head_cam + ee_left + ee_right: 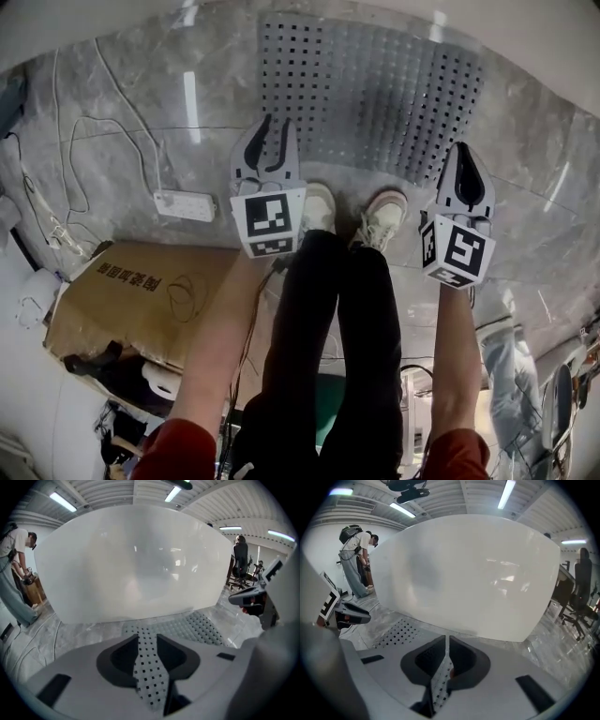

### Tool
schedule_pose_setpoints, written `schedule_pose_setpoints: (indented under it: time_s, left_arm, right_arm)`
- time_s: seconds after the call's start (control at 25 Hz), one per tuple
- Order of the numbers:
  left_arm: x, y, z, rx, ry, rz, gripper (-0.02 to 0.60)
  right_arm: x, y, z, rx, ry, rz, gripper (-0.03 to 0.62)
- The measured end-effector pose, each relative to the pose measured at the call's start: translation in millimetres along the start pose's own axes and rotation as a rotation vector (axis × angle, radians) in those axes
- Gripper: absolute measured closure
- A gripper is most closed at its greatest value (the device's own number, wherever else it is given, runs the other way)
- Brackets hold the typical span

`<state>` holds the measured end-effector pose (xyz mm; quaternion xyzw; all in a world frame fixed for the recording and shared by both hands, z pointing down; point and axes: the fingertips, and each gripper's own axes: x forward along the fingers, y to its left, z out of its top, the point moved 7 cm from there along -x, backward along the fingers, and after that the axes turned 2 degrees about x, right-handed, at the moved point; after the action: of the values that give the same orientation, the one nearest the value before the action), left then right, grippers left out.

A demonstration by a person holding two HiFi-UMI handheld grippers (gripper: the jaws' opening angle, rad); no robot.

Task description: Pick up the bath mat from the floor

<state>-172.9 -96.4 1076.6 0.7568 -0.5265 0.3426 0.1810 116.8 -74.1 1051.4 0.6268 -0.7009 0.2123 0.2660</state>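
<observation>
Bath mat (375, 84): grey, pierced with rows of small square holes, was recorded lying flat on the marbled grey floor (122, 122) in the upper centre of the head view, its near edge just above a pair of pale shoes (319, 208). Left gripper (277, 131): was seen over the mat's lower left corner, pointed down and away. In its own view the jaws were found a little apart, with nothing pressed between them and the holed mat visible through the gap. Right gripper (465, 155): was seen at the mat's lower right edge. Its jaws were found all but closed, only a thin slit being left, through which the mat's pattern was glimpsed, and nothing was gripped. Whether either gripper touched the mat could not be told. Large white glossy body (136, 564): was noted filling the upper part of both gripper views, standing on the floor beyond the mat. White power strip (186, 205): was noted on the floor left of the left gripper, with thin cables (80, 150) trailing toward the upper left. Cardboard box (141, 295): was noted at the lower left of the head view. Black trousers (328, 356) were noted in the lower centre. A standing person (14, 569) was noted at the far left of the left gripper view, an office chair (240, 559) at its right.
</observation>
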Motion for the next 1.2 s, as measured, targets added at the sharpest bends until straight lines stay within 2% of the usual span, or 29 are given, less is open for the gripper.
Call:
schedule_pose_setpoints:
  time_s: [0.04,0.08,0.32,0.4,0.6,0.68,0.8,0.96,1.08,1.2]
  left_arm:
    - [6,2,-8,-0.014,0.026,0.001,0.458]
    - [12,3,-15,-0.023,0.048,0.003,0.438]
    - [42,11,-49,-0.047,0.150,0.006,0.360]
    - [52,14,-60,-0.054,0.178,0.014,0.316]
    - [75,19,-86,-0.072,0.252,0.029,0.258]
    - [83,21,-95,-0.083,0.282,0.030,0.239]
    - [100,24,-109,-0.119,0.340,0.028,0.215]
    - [119,33,-129,-0.192,0.398,0.035,0.199]
    - [127,36,-136,-0.175,0.410,0.021,0.198]
    - [133,34,-137,-0.135,0.407,-0.017,0.198]
  right_arm:
    - [7,-4,-6,0.011,0.017,-0.006,0.556]
    - [14,-7,-13,0.024,0.037,-0.012,0.533]
    - [46,-25,-56,0.067,0.178,-0.036,0.408]
    - [57,-32,-70,0.093,0.232,-0.044,0.361]
    - [84,-49,-106,0.148,0.366,-0.055,0.282]
    - [93,-54,-119,0.182,0.419,-0.050,0.261]
    - [103,-58,-138,0.293,0.509,-0.044,0.248]
    - [113,-62,-161,0.378,0.562,-0.097,0.230]
    - [121,-62,-174,0.369,0.586,-0.101,0.226]
    - [125,-66,-183,0.403,0.605,-0.103,0.220]
